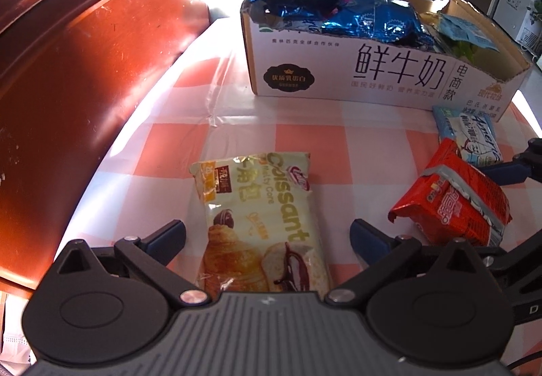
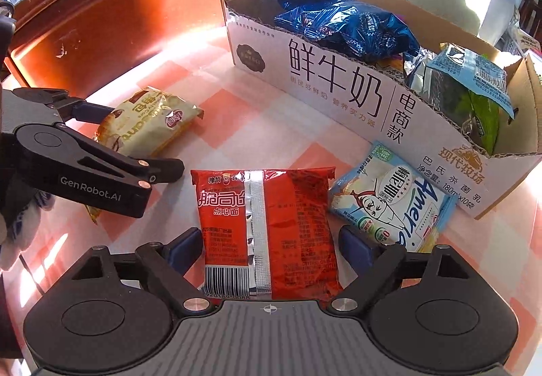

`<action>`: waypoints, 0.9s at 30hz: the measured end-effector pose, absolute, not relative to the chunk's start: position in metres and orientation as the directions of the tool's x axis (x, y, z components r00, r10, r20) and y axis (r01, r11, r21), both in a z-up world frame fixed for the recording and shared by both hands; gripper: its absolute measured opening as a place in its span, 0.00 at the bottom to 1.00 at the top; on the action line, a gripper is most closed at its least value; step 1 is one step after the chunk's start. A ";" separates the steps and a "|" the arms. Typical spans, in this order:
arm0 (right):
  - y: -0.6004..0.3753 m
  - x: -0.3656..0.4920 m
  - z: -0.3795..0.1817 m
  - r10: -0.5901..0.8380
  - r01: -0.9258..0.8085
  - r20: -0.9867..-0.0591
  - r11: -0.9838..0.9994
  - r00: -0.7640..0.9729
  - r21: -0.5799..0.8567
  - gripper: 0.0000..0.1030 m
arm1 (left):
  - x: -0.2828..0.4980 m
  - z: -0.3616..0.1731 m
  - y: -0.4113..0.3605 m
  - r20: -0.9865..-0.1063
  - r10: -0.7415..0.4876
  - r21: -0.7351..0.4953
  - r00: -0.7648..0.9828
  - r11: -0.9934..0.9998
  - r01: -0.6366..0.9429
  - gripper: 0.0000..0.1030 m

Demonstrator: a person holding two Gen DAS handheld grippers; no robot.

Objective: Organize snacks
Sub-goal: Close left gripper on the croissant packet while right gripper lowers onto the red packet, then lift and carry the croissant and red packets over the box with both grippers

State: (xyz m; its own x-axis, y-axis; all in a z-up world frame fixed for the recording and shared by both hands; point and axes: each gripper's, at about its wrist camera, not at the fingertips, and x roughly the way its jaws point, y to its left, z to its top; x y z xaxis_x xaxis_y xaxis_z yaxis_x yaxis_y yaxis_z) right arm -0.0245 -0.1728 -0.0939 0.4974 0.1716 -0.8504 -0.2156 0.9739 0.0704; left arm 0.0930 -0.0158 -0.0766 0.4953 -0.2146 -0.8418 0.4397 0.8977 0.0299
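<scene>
Left gripper (image 1: 267, 237) spread wide, croissant pack (image 1: 261, 223) lying btwn the fingers, prob not touching. Right gripper (image 2: 271, 247) also spread, red noodle pack (image 2: 267, 233) centre-bottom btwn its fingers.

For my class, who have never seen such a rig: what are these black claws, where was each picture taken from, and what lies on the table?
A person holds two hand-held grippers, each with a camera looking along its fingers. One picture comes from the left gripper, the other from the right gripper. Both stand open and hold nothing. On the checked tablecloth lie a croissant packet between the left fingers, a red noodle packet between the right fingers, and a pale blue packet. Behind stands a cardboard box already holding shiny blue bags.
</scene>
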 end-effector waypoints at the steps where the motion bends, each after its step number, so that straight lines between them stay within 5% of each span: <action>1: -0.173 -0.025 -0.093 0.174 -0.214 -0.850 0.974 0.497 0.074 0.83 | 0.092 -0.076 -0.017 -0.843 -0.209 0.034 0.495 0.898 0.438 0.99; 5: -0.176 -0.027 -0.090 0.191 -0.213 -0.843 0.973 0.502 0.093 0.72 | 0.092 -0.074 -0.014 -0.847 -0.251 -0.021 0.469 0.897 0.442 0.86; 7: -0.177 -0.027 -0.089 0.204 -0.210 -0.839 0.972 0.505 0.110 0.68 | 0.090 -0.070 -0.017 -0.841 -0.263 -0.020 0.472 0.888 0.460 0.67; 10: -0.178 -0.027 -0.086 0.226 -0.207 -0.832 0.969 0.506 0.137 0.67 | 0.085 -0.066 -0.022 -0.834 -0.273 -0.006 0.479 0.873 0.488 0.54; 27: -0.188 -0.027 -0.052 0.255 -0.185 -0.757 0.966 0.601 0.179 0.67 | 0.075 -0.023 -0.024 -0.745 -0.269 0.063 0.610 0.882 0.466 0.51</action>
State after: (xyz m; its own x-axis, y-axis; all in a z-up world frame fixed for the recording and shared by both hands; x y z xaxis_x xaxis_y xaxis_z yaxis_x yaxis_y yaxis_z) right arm -0.0272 -0.1884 -0.0518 0.6011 0.2553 -0.7573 -0.1849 0.9663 0.1790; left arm 0.0753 -0.0243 -0.0229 0.6101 -0.2690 -0.7453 0.4664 0.8823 0.0633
